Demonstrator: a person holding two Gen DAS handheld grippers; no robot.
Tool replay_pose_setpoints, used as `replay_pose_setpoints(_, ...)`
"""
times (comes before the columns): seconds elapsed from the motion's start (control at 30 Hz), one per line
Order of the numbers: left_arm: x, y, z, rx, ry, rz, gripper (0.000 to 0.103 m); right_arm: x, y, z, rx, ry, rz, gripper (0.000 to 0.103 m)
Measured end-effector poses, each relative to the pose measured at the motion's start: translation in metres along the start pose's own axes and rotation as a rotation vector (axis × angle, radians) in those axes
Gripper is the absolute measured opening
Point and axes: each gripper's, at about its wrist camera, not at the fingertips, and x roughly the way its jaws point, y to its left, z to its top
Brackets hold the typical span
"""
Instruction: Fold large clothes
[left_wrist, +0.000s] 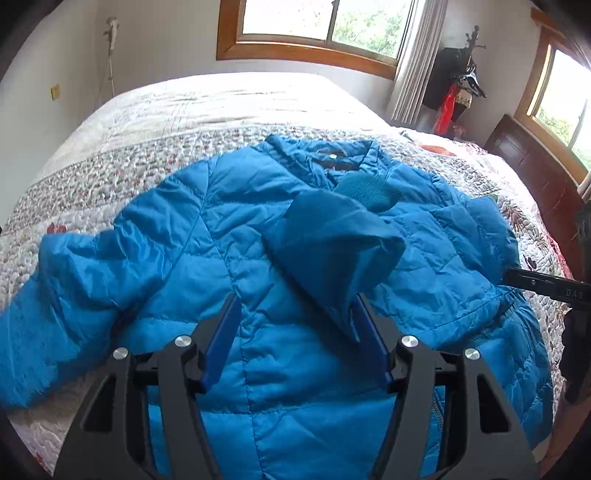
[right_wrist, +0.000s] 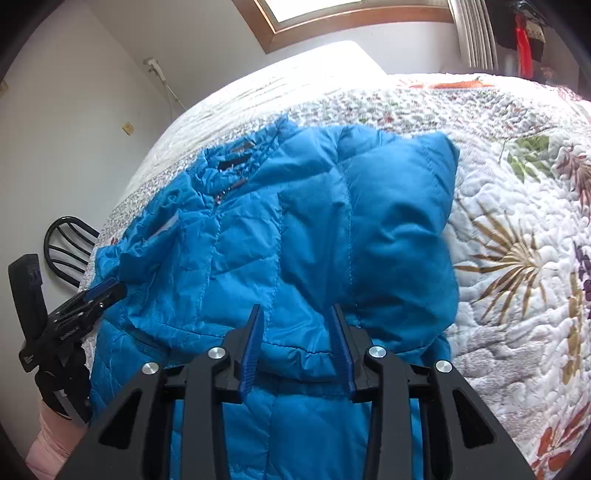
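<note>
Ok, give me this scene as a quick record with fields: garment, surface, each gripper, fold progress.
garment: blue puffer jacket, spread flat
surface: floral quilt on bed
sleeve: one sleeve folded across the jacket's middle, cuff near the collar
left gripper: open, above the jacket, sleeve edge near one finger
right gripper: open, jacket fabric between its fingers
progress: other sleeve unfolded

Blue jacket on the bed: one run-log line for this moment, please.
jacket: spread on quilt | one sleeve folded across | left gripper: open | right gripper: open
</note>
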Motion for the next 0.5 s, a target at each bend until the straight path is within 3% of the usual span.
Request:
replay_pose_setpoints(0.1, -0.004, -0.027, 0.012, 0.076, -0.018, 0.005, 0.076, -0.005, -0.002, 0.001, 0.012, -0.008, -0.022, 0.038)
replay_pose_setpoints(0.23, 0.03, -0.064, 0.03, 0.175, 0.044, 0.06, 0.078, 0.01, -0.007, -0.001, 0.021, 0.04, -0.045, 0.038)
replay_pose_setpoints(0.27, 0.042, -0.068, 0.032, 0.188, 0.067, 0.079, 0.074, 0.012, -0.008, -0.001, 0.022, 0.044, -0.042, 0.038)
replay_pose_setpoints(0.3, 0.052, -0.067, 0.033, 0.181, 0.093, 0.086, 0.053, 0.014, -0.009, -0.002, 0.022, 0.047, -0.039, 0.038)
replay_pose_setpoints(0.33, 0.06, -0.063, 0.034, 0.151, 0.121, 0.058, 0.039, 0.014, -0.011, -0.003, 0.022, 0.048, -0.035, 0.038)
replay_pose_setpoints(0.37, 0.064, -0.054, 0.034, 0.102, 0.135, 0.026, 0.037, 0.015, -0.012, -0.004, 0.022, 0.047, -0.029, 0.038)
replay_pose_setpoints(0.4, 0.063, -0.046, 0.035, 0.063, 0.126, 0.009, 0.028, 0.015, -0.013, -0.004, 0.022, 0.046, -0.021, 0.037)
replay_pose_setpoints(0.5, 0.039, -0.021, 0.034, -0.019, 0.034, -0.047, 0.016, 0.012, -0.014, -0.004, 0.019, 0.041, 0.003, 0.037)
